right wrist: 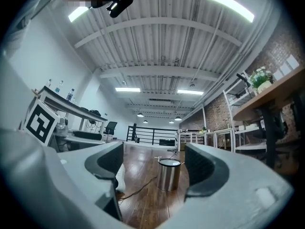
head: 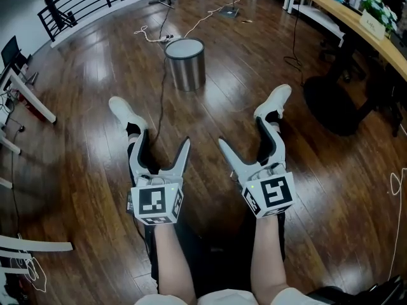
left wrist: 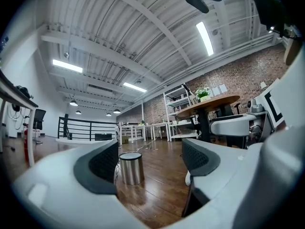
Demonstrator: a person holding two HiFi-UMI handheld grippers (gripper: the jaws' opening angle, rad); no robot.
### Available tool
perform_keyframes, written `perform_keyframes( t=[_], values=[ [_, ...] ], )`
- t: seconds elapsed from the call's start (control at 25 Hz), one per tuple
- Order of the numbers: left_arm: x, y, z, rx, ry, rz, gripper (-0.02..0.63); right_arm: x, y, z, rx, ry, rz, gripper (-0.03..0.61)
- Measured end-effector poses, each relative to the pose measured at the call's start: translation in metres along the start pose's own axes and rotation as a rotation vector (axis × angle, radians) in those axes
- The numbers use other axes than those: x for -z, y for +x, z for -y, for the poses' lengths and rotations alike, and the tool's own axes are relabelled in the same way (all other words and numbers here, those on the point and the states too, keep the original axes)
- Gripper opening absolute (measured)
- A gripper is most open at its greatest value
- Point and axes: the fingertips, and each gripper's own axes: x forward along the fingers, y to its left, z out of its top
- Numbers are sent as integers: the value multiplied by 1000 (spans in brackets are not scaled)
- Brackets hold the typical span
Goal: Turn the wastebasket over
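Wastebasket [head: 186,64] first: it is a shiny metal can on the wooden floor [head: 89,107], in the upper middle of the head view. It stands straight up on one end, so its long side runs up and down. Its top end looks pale and flat. I cannot tell if that end is the open mouth or the bottom.

Bare floor lies all around the can. A thin cable [head: 162,88] runs past its left side, and more cables lie behind it. A black railing [head: 82,5] is in the upper left corner. A long desk [head: 350,11] is on the right edge, and a dark chair base [head: 331,103] sits below it.

Lower down, the left gripper [head: 163,138] and the right gripper [head: 245,135] are side by side, well apart from the can. Both point at it. Two white shoes [head: 124,112] show just past them.

Both pairs of jaws are spread wide. They hold nothing and touch nothing. In each gripper view the can [left wrist: 131,168] shows far off in the gap between the jaws.
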Motion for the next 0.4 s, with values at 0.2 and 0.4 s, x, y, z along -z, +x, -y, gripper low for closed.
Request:
perform_keyframes(
  t=[0.2, 0.4],
  values=[
    [12, -4, 4, 6, 5, 0, 429, 17, -1, -7, -19, -31, -34, 383],
    [6, -11, 7, 17, 2, 4, 430, 14, -2, -23, -56, -24, -57, 383]
  ],
)
